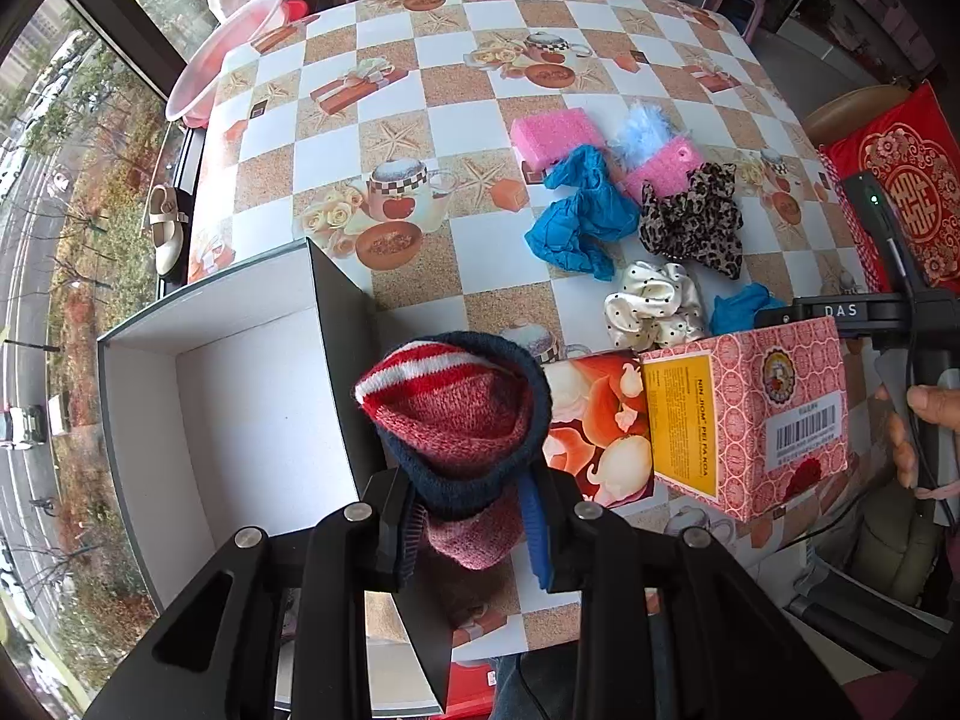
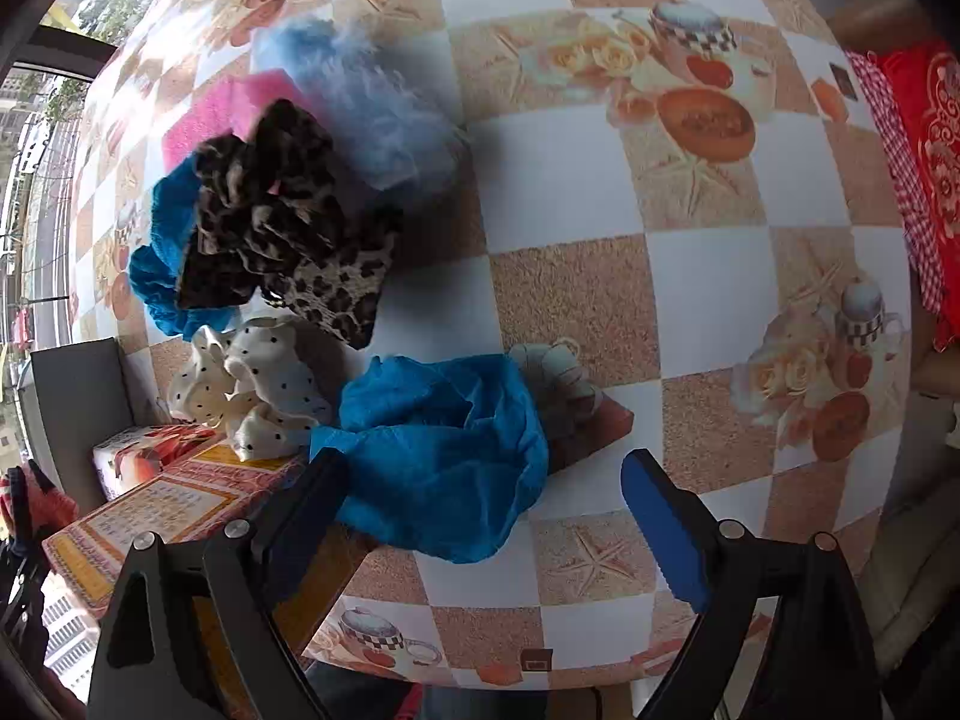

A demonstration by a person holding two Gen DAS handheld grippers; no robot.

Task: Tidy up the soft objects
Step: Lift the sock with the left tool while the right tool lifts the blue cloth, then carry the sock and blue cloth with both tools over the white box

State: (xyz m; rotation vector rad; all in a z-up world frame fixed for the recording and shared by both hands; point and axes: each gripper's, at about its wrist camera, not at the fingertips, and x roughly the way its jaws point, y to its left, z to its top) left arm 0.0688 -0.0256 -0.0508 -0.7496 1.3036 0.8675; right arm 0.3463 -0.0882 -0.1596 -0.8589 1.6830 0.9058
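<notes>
1. The left gripper (image 1: 474, 516) is clenched on a red and pink knitted sock with a dark blue cuff (image 1: 456, 420). The sock hangs above the edge of the open grey cardboard box with a white inside (image 1: 144, 360), over its dark wall (image 1: 336, 324). If the sock is released here, it may land on the wall or fall outside, onto the checked tablecloth (image 1: 420, 114).

2. The right gripper (image 2: 480, 516) is released, its jaws wide apart, and a crumpled blue thin cloth (image 2: 444, 450) lies on the table between them. The pads do not press on it yet. The left finger (image 2: 300, 516) is very near the pink patterned carton (image 2: 144, 516), so I think it may push the carton when it goes down or closes.

3. The blue cloth is loose and thin; a shallow grip may catch only one fold and let it slip.

4. The cream dotted satin scrunchie (image 2: 252, 396) touches the blue cloth, and the leopard-print fabric scrunchie (image 2: 270, 222) is near. They could be dragged together with it.
</notes>
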